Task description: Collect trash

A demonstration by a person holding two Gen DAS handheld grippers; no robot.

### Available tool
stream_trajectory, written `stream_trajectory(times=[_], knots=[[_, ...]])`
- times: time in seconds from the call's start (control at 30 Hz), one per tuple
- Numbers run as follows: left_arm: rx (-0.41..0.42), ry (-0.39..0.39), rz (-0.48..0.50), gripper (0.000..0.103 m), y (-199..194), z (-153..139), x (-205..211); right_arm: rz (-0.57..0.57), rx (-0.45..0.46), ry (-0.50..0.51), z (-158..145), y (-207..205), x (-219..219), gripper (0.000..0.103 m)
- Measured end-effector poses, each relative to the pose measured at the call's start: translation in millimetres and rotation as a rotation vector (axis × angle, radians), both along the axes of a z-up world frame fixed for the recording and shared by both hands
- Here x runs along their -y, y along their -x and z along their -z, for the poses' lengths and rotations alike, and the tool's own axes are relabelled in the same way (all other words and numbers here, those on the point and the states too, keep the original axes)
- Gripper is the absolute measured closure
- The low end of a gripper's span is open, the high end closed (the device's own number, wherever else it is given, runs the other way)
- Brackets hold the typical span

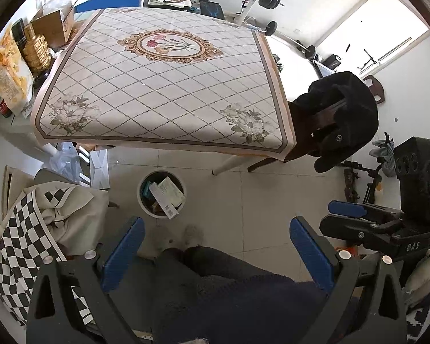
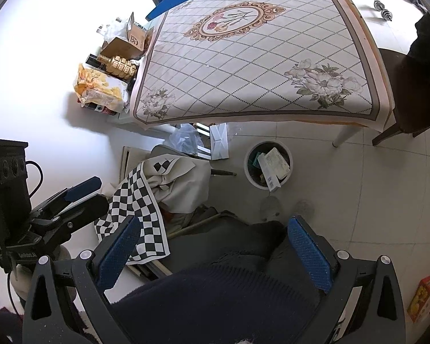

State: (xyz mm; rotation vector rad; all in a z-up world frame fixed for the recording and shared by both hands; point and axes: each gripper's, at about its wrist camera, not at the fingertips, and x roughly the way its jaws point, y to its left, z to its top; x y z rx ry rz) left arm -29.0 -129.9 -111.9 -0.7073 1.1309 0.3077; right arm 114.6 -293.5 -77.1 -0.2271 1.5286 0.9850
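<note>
Trash (image 1: pixel 166 193) fills the bin (image 1: pixel 142 203), a white box topmost; we see the bin on the floor just before the table (image 1: pixel 163 86); our left gripper (image 1: pixel 218 253) and right gripper (image 2: pixel 212 253) hang above it, jaws spread, both empty, over dark trousers (image 1: pixel 215 261).

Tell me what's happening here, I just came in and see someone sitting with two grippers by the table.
A seated person holds a gripper in each hand, both raised over their lap. The left gripper and the right gripper are open and hold nothing. The flowered tablecloth has nothing lying on it. On the floor in front of the table stands a round trash bin already holding cartons, with a white box sticking out on top. So the trash seems to be collected, or nearly.
</note>
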Motion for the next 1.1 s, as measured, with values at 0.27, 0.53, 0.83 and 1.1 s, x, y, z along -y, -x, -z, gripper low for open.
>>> stream_trajectory(times=[0.27,0.53,0.83,1.1], knots=[[0.0,0.005,0.002,0.0,0.8,0.3,3.1,0.005,-0.003,0.001,0.2,-0.5,8.0,0.0],[-0.002,0.009,0.004,0.0,1.9,1.0,4.2,0.016,-0.008,0.003,1.0,0.8,11.5,0.0],[-0.003,0.009,0.011,0.0,2.8,0.6,4.6,0.021,-0.012,0.003,1.3,-0.9,14.0,0.0],[-0.011,0.0,0.02,0.0,4.9,0.9,0.4,0.031,-0.016,0.017,6.0,7.2,5.6,0.0]])
